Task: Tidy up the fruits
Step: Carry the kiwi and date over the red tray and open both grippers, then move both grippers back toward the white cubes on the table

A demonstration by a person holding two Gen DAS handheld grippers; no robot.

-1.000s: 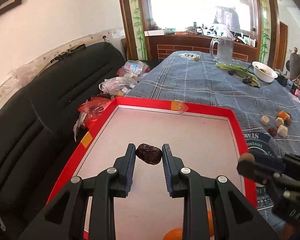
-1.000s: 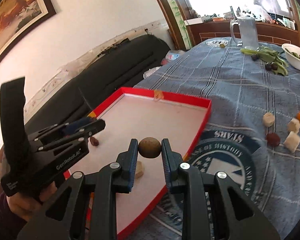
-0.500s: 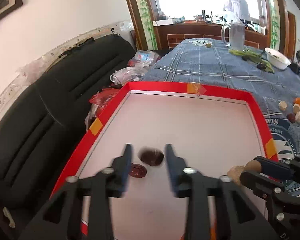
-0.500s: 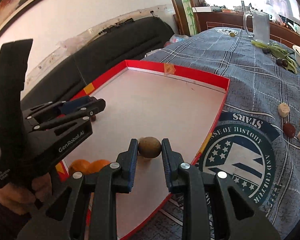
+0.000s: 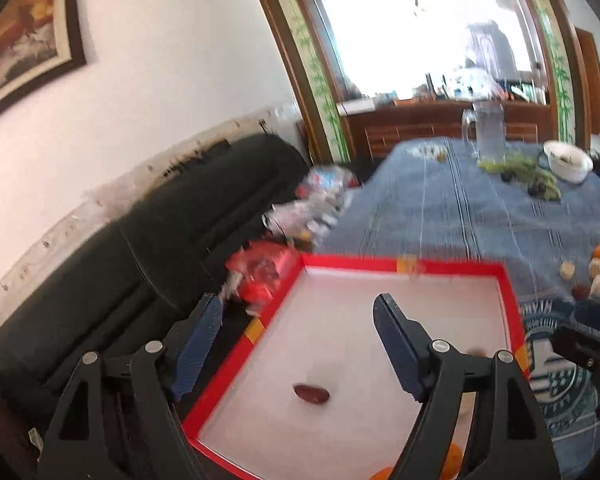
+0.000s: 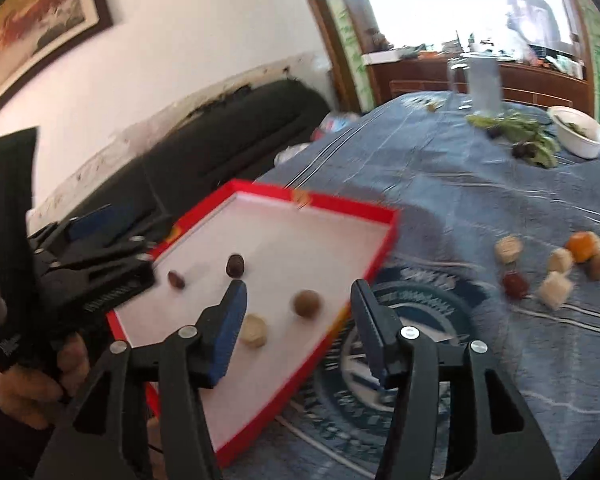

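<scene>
My left gripper (image 5: 298, 344) is opening with nothing between its jaws, a dark red date (image 5: 311, 393) lying below the gap on the white floor of the red-rimmed tray (image 5: 400, 265), its long axis across my view. My right gripper (image 6: 298, 320) is opening too, empty, above a round brown fruit (image 6: 307, 303) and a pale chunk (image 6: 253, 331) near the tray's right rim. The tray's far half lies bare; more fruit pieces (image 6: 556, 268) sit apart on the blue tablecloth (image 6: 440, 168).

black claws (image 6: 296, 312), blue pads (image 6: 230, 320), silver screws.
</scene>
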